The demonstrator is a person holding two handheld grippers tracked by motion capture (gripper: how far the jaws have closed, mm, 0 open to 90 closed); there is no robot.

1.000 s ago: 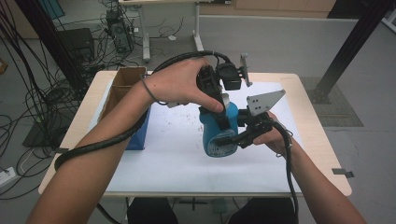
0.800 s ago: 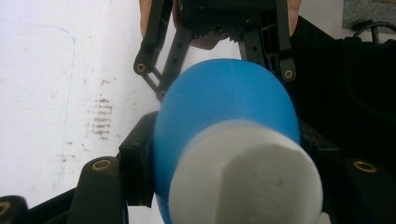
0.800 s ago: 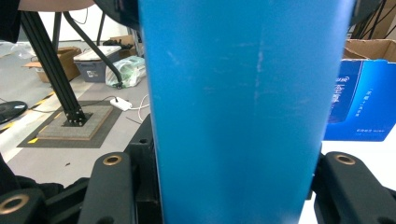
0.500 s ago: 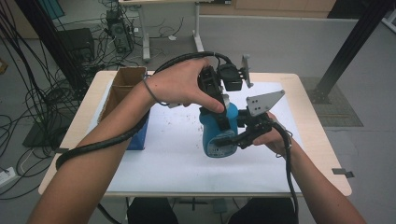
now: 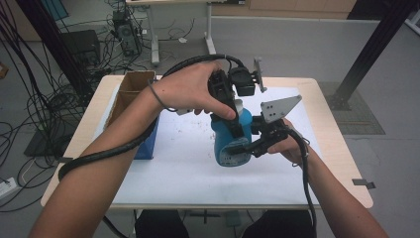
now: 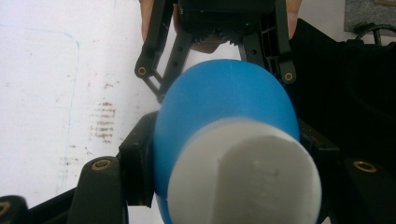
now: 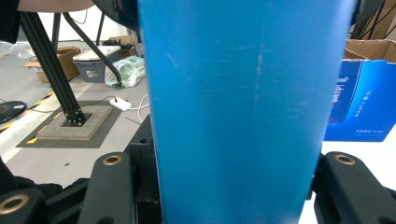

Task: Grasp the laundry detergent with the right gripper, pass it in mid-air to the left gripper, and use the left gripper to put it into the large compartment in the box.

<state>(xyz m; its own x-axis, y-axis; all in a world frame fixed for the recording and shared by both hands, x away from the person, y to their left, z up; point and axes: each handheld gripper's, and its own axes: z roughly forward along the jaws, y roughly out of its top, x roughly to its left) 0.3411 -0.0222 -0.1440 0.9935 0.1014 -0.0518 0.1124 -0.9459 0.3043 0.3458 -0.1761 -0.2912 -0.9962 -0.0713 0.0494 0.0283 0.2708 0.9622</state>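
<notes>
1. Left gripper [image 5: 233,111] clamps the white cap [image 6: 243,177] of the blue bottle [image 5: 230,141] above the table [image 5: 337,148]
2. Right gripper [image 5: 247,146] grips its body
3. Label [image 5: 229,157] text is too small to read

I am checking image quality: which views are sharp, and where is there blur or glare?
High view: even light, sharp, no glare on the table. Left gripper view: the bottle's white cap is too close and soft. Right gripper view: the blue bottle is near and slightly blurred; the background is clearer.

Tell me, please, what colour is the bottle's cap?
The cap is white, on a blue bottle; it shows best in the left gripper view.
</notes>
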